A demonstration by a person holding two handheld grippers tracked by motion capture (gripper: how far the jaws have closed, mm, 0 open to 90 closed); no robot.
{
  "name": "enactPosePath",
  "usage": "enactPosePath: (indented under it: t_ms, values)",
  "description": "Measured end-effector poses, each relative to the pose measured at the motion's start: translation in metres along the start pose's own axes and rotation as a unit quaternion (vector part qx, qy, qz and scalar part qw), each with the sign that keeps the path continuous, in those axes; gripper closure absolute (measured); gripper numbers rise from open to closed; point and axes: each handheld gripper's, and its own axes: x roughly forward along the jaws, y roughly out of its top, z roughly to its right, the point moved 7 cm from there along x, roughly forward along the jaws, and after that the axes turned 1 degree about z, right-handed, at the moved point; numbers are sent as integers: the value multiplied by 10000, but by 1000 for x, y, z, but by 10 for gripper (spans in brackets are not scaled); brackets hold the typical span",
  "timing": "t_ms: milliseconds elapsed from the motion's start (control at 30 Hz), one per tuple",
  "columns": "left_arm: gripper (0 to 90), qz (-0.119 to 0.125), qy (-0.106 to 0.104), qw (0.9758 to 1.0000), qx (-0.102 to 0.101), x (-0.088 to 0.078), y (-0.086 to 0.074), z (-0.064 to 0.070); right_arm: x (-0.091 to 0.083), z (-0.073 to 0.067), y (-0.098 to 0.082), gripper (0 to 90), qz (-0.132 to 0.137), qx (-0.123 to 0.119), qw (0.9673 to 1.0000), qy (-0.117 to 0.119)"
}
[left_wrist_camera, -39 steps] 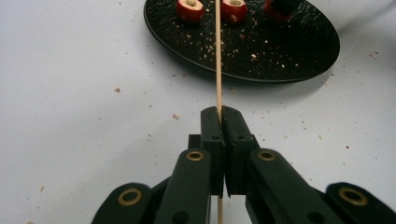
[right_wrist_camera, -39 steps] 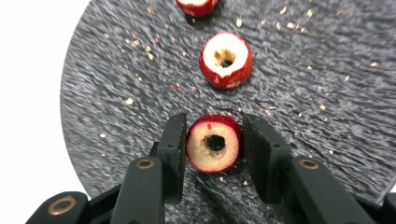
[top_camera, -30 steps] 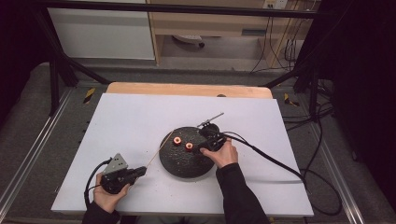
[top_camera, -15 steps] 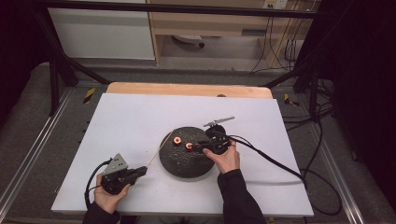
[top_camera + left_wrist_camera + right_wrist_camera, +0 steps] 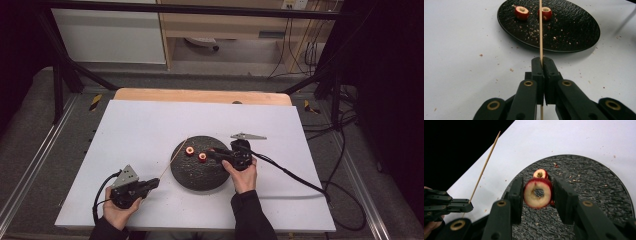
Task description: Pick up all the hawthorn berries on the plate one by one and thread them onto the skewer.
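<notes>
Lying beyond the held ring (image 5: 538, 193), a second piece (image 5: 540, 173) shares the black plate (image 5: 599, 192).

White table (image 5: 150, 125), crumbs (image 5: 511, 69), wooden shelf unit (image 5: 225, 25) behind.

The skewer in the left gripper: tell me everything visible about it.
The skewer is a thin, straight, pale stick that looks like bamboo or wood. The left gripper is shut on it near one end, with a short stub showing behind the jaws. In the left gripper view it runs forward over the black plate, between the two red fruit pieces. In the high view it slants up and to the right, its tip at the plate's upper-left rim. Whether the tip touches the plate can't be told.
</notes>
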Motion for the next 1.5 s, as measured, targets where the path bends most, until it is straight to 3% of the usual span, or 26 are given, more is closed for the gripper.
enactPosePath:
  t_ms: [233,367,500,800,1500]
  values:
    - [880,35,-12,10000,-66,3,1,3,-2,0,4,625,529,225,9983,133]
    - [880,46,-17,9999,-119,6,2,5,-4,0,8,626,918,326,9951,185]
    - [880,73,-10,9999,-147,7,4,7,-3,0,12,626,1140,373,9925,225]
    - [880,127,2,9999,-114,13,13,16,-7,-1,28,626,1714,551,9832,311]
    - [880,338,-181,9991,-193,33,30,42,-17,2,56,626,2558,976,9601,577]
